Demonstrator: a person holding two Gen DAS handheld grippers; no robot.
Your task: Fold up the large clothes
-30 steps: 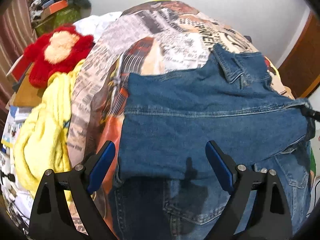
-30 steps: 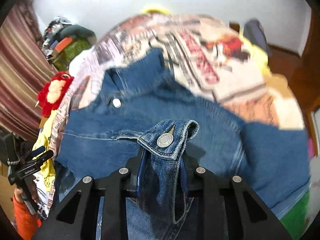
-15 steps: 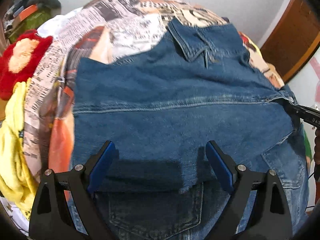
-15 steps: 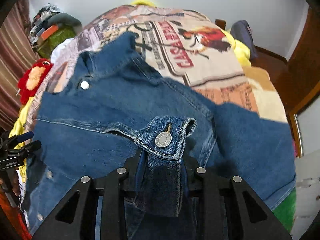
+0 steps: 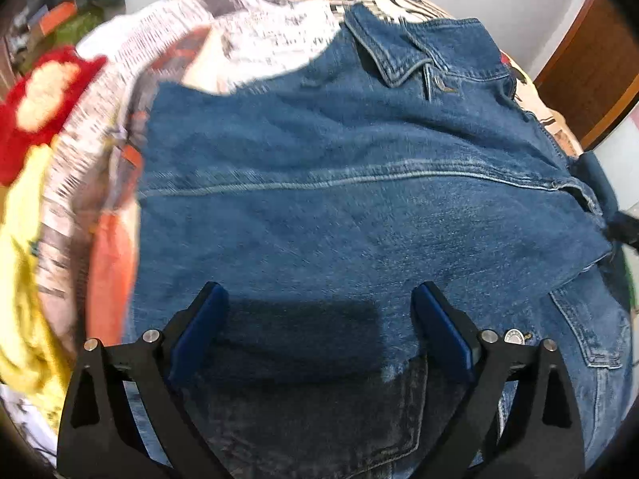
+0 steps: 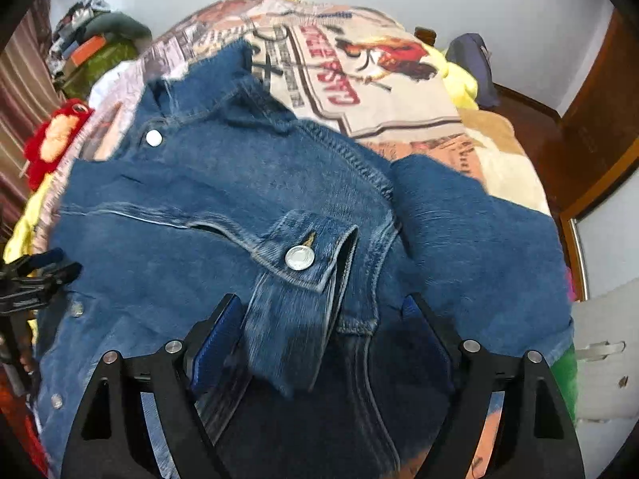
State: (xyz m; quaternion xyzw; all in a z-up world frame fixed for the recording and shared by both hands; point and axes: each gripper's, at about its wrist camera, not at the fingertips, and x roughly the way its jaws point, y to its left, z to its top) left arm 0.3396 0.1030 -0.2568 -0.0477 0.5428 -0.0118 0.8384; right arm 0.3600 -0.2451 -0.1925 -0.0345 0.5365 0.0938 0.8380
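Both claws gape wide, gripping nothing: the left claw [image 5: 319, 319] at lower centre over the folded jacket [image 5: 359, 183], the right claw [image 6: 323, 331] around its loose cuff [image 6: 303, 267]. Beyond, a printed blanket [image 6: 359, 80]; a red toy [image 5: 36, 99] at left.

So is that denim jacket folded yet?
Partly: a sleeve lies folded across the denim jacket, which is otherwise spread flat.

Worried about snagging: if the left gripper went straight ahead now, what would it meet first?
Probably the denim jacket: the open left gripper points straight onto its folded panel, with nothing else between, though depth is unclear.
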